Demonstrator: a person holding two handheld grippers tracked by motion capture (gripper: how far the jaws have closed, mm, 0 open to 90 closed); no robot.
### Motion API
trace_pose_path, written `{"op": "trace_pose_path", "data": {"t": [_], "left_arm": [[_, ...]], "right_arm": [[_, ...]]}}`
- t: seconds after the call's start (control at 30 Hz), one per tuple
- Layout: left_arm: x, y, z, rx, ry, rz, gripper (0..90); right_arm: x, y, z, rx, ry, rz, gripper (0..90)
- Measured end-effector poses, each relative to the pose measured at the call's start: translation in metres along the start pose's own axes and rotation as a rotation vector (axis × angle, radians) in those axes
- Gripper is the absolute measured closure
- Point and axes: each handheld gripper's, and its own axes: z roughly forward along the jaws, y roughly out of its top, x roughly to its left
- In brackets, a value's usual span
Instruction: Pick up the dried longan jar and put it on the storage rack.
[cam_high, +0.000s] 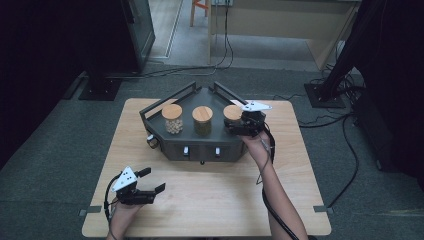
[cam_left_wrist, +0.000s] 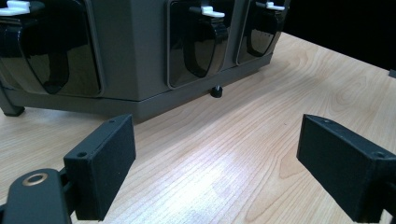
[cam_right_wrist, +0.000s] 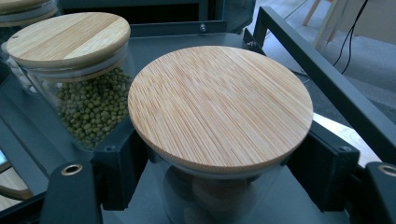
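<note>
Wearing a round bamboo lid, glass jar (cam_right_wrist: 219, 140) stands upright.

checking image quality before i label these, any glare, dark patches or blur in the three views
High view: the edges beside the table are nearly black and the picture is soft. Left gripper view: a pale glare patch on the wood between the jaws, reflections in the rack's glossy panels. Right gripper view: the lid is sharp, the floor behind is blurred.
</note>
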Motion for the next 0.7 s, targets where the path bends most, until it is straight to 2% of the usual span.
{"op": "trace_pose_path", "data": {"t": [0.5, 0.7], "left_arm": [[-0.0002, -0.0002, -0.0005, -0.002, 0.002, 0.000, 11.6], [-0.0002, -0.0001, -0.0003, -0.001, 0.001, 0.000, 11.6]], "right_arm": [[0.0023, -0.0009, 0.0003, -0.009, 0.002, -0.018, 18.9], [0.0008, -0.0078, 0.0000, -0.034, 0.004, -0.021, 16.7]]}}
